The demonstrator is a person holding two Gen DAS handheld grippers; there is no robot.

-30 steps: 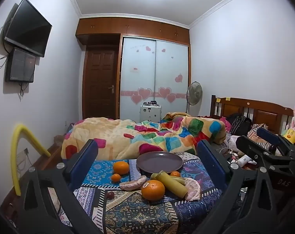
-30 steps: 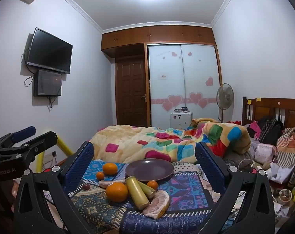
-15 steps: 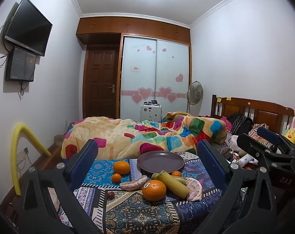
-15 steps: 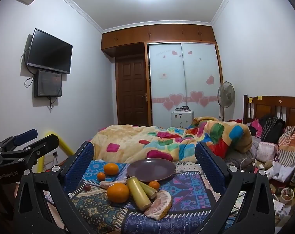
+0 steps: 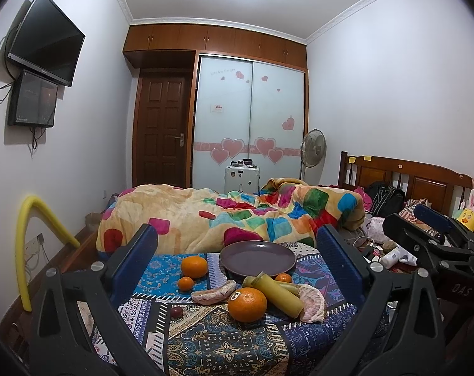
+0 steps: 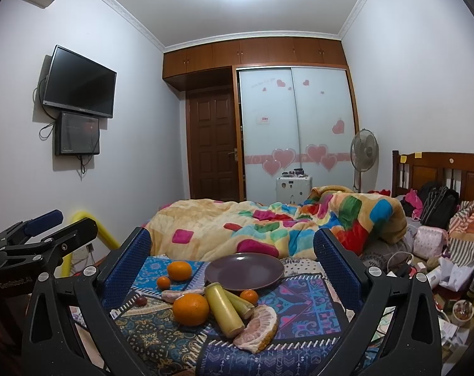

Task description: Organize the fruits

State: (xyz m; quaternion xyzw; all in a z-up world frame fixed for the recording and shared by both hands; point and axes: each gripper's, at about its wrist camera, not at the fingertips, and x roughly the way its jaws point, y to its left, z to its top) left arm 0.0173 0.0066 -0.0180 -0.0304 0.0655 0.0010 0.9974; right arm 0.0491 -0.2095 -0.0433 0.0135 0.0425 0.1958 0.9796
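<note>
- Since a second ago both views barely shifted; fruit unmoved.
- Left tool (image 5: pixel 237 260) and right tool (image 6: pixel 232 258) hover spread, empty.
- Purple plate (image 6: pixel 269 277) waits bare, likely for the big orange (image 6: pixel 190 309).

Both wrist cams are sitting low and looking across the patterned cloth (image 5: pixel 224 341) toward the wardrobe (image 5: pixel 249 119). The left one is looking from the left side, the right one probably a touch further back. Both are sharing the plate (image 5: pixel 257 257) (image 6: pixel 244 271), fruit and bed (image 6: pixel 268 222), and each is catching the other gripper at its edge.
</note>
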